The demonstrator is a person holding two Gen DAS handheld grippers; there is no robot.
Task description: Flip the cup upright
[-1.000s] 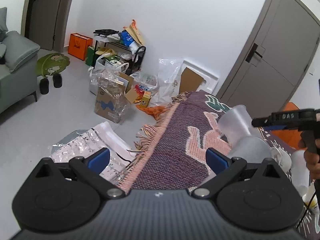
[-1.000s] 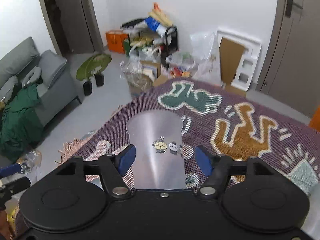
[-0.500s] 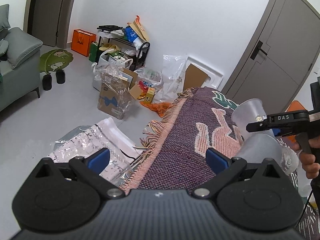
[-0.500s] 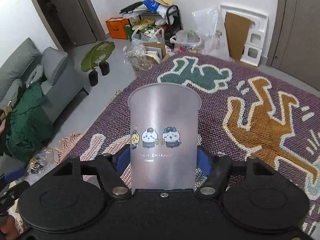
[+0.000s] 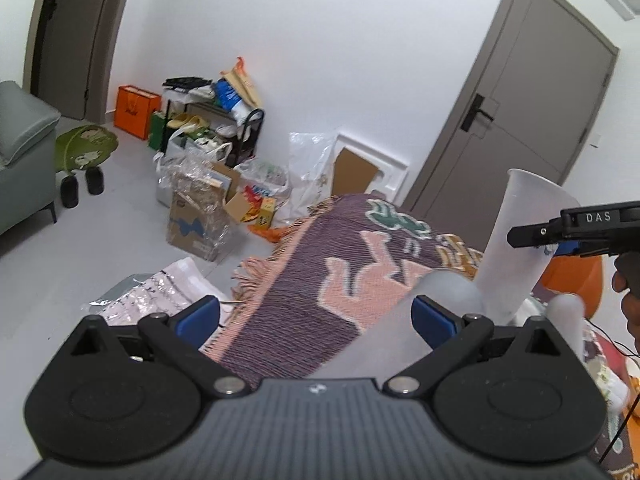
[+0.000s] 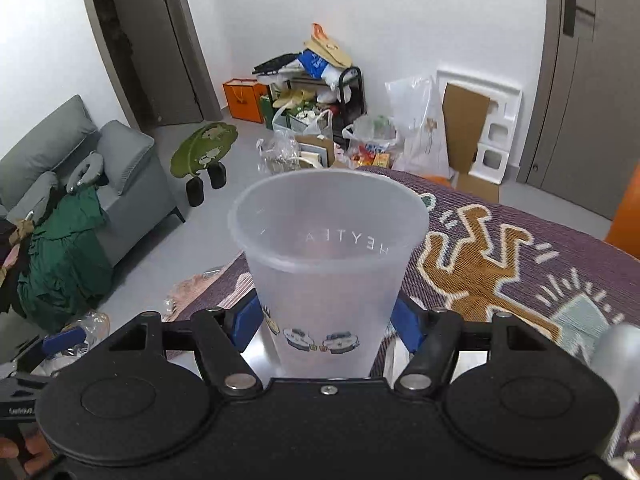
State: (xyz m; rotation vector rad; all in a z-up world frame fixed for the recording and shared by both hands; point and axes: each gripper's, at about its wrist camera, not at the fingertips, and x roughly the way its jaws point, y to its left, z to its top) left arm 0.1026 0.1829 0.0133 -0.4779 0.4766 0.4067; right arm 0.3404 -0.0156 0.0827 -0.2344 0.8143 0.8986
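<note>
My right gripper (image 6: 326, 322) is shut on a frosted translucent cup (image 6: 326, 256) with cartoon figures near its base. The cup stands mouth up between the blue pads, above the patterned purple rug (image 6: 520, 256). In the left wrist view the same cup (image 5: 520, 240) is at the right, tilted slightly, held by the right gripper's black finger (image 5: 560, 228). My left gripper (image 5: 316, 316) is open and empty, over the rug's fringed edge. Another frosted cup (image 5: 404, 328) lies on the rug by its right pad.
A third frosted cup (image 6: 616, 356) is at the right. A grey sofa (image 6: 112, 176) with green cloth stands at the left. Boxes, bags and a rack (image 6: 316, 120) crowd the far wall. A grey door (image 5: 512, 120) is at the right. Plastic wrap (image 5: 160, 296) lies on the floor.
The right gripper has turned the cup from mouth-down through level to mouth-up and raised it. The left gripper stayed open and shifted slightly.
</note>
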